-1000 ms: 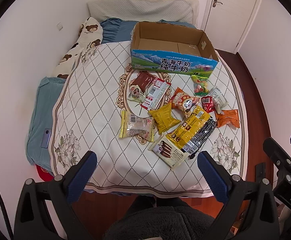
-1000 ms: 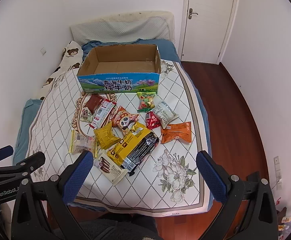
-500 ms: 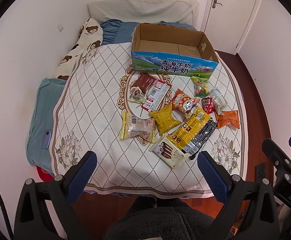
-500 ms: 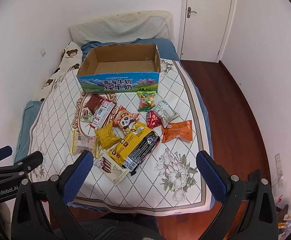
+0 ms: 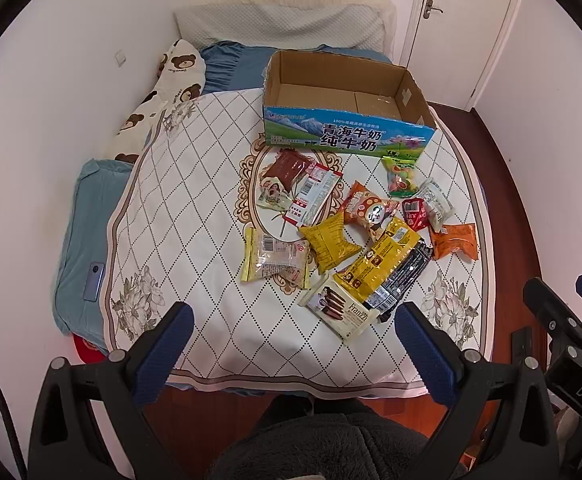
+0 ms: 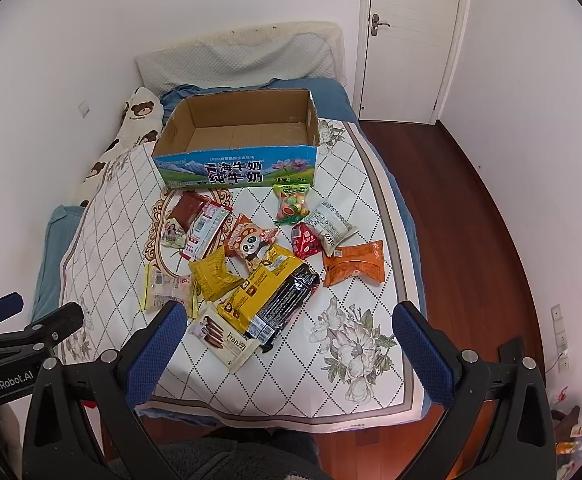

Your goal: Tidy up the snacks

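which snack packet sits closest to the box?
The green candy packet with round multicoloured sweets: its top edge lies just below the cardboard box, near the box's right end.

L tongs (image 5: 291, 344) spread wide, R tongs (image 6: 289, 342) spread wide, both held empty

Home bedroom: bed (image 5: 195, 184), pillows (image 5: 283, 24), door (image 6: 411, 40).

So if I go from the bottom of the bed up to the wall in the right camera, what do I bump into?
Franzzi biscuit pack → big yellow and black bag → panda snack → green candy bag → cardboard milk box → grey pillow.
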`<state>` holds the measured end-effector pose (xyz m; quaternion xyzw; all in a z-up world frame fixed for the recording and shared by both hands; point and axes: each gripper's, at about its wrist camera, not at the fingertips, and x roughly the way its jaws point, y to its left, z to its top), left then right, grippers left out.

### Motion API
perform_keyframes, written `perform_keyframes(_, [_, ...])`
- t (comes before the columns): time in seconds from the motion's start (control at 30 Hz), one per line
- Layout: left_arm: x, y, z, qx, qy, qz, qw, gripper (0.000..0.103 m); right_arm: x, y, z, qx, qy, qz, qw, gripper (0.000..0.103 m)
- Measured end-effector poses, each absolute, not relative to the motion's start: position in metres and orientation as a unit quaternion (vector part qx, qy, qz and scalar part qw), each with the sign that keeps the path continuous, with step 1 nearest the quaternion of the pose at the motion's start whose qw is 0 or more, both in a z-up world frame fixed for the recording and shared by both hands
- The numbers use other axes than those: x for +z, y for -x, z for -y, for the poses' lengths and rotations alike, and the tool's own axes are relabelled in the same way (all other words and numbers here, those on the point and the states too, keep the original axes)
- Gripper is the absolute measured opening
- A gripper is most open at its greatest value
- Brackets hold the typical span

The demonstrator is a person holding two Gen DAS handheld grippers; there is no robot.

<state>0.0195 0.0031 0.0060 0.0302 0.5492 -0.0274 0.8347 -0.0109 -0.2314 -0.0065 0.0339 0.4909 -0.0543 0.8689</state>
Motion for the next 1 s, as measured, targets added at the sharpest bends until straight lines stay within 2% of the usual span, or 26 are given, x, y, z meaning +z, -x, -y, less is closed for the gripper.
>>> perform_keyframes(0.4, [0.007,-0.021,-0.005,-0.025,-0.031,-0.547,0.836,0.103,-0.01,0.01,0.237,-0.049,-0.054,-0.493,0.867,0.103])
perform_keyframes(0.57, [-0.003,-0.036,-0.011,-0.001,-0.033,-0.541,0.84,0.103,-0.03,-0.001,0.246,-0.045,-0.091,-0.503,0.859,0.103])
perform_keyframes(0.73, [-0.04,-0.062,-0.022,0.034,-0.045,-0.556,0.829,0.103,-0.085,-0.033,0.259,-0.035,-0.159,-0.538,0.827,0.103])
perform_keyframes(1.0, [-0.132,-0.103,-0.049,0.06,-0.047,-0.633,0.771,0.103,-0.211,-0.098,0.271,-0.05,-0.252,-0.612,0.748,0.103])
